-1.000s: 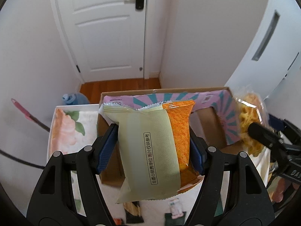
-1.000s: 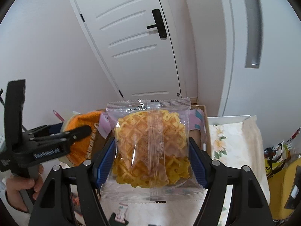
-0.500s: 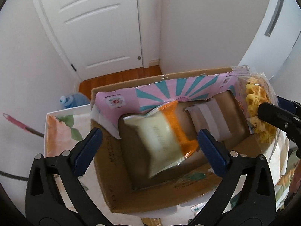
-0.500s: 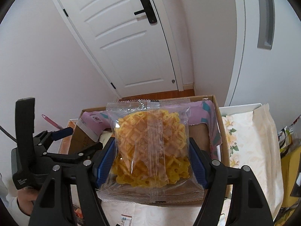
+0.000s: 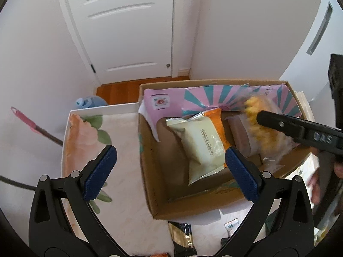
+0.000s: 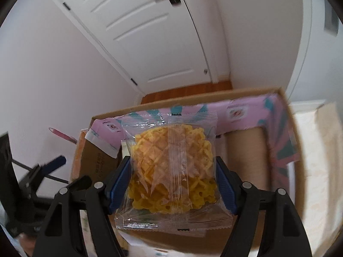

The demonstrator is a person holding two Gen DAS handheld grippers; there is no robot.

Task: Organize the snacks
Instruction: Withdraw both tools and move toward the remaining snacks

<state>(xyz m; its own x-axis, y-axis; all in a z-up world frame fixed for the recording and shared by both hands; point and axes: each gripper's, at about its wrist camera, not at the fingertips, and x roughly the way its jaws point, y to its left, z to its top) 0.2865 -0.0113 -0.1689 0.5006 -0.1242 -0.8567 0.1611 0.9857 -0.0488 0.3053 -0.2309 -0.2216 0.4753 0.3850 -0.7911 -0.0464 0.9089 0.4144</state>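
A cardboard box (image 5: 184, 209) with a pink and teal lining stands on the floral table. A cream and orange snack packet (image 5: 201, 143) lies inside it, on the left. My left gripper (image 5: 169, 169) is open and empty above the box's front left corner. My right gripper (image 6: 173, 180) is shut on a clear packet of yellow waffle snacks (image 6: 173, 162) and holds it over the box (image 6: 280, 92). The same packet shows blurred in the left wrist view (image 5: 263, 126), over the box's right side.
A floral cloth (image 5: 111, 171) covers the table left of the box. Small packets (image 5: 184, 237) lie in front of the box. A blue bottle (image 5: 90, 102) and a pink-handled tool (image 5: 27, 122) are off the table's left. A white door (image 5: 128, 27) stands behind.
My left gripper opened and let the cream and orange packet drop into the box, then drew back to the left. My right gripper carried the waffle packet forward and down over the box.
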